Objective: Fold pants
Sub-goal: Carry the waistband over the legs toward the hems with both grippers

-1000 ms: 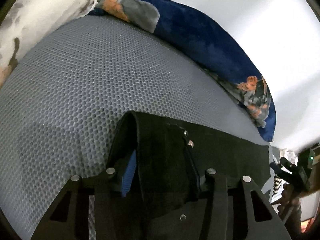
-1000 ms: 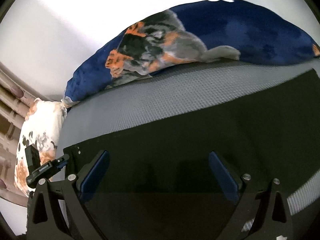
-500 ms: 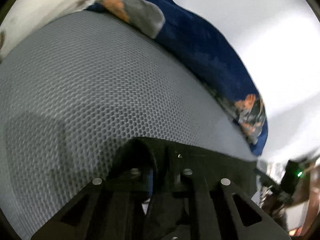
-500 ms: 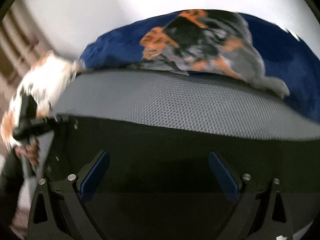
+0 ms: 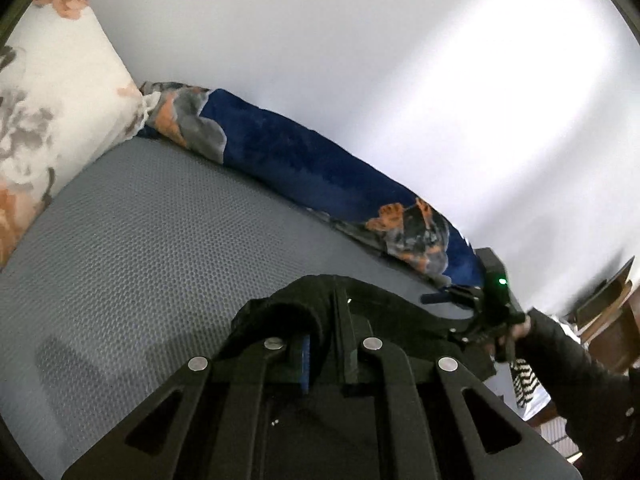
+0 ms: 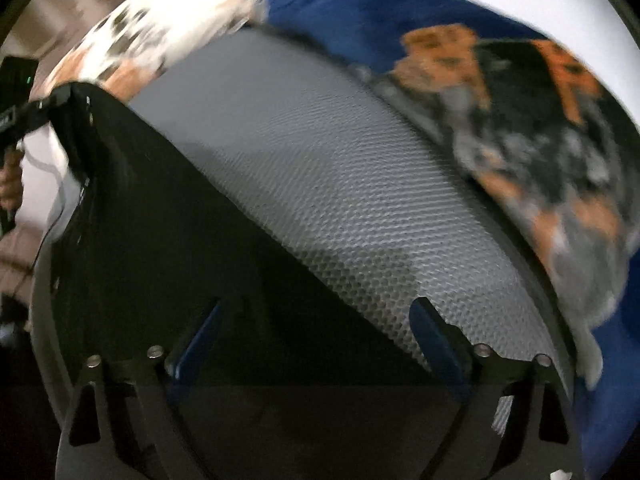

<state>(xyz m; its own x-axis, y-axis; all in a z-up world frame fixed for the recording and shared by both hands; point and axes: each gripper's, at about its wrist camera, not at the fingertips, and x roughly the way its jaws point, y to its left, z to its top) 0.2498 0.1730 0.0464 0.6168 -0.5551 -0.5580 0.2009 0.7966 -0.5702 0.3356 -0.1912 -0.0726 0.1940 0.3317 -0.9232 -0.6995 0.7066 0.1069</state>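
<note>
Black pants (image 5: 384, 312) lie on a grey mesh bed surface (image 5: 152, 240). My left gripper (image 5: 324, 340) is shut on a bunched edge of the pants and holds it raised off the bed. In the right wrist view the pants (image 6: 168, 240) spread dark across the left and bottom. My right gripper (image 6: 316, 332) is open, its blue-padded fingers (image 6: 432, 336) wide apart over the pants' edge with nothing between them. The right gripper also shows in the left wrist view (image 5: 480, 308), at the pants' far end.
A blue blanket with orange and grey print (image 5: 320, 184) runs along the wall side of the bed. A white floral pillow (image 5: 44, 128) sits at the left. Wooden furniture (image 5: 608, 320) stands past the bed's right end.
My left gripper closed on the pants edge and lifted it, tilting upward. My right gripper stayed open and swung, so the pants now fill its left side.
</note>
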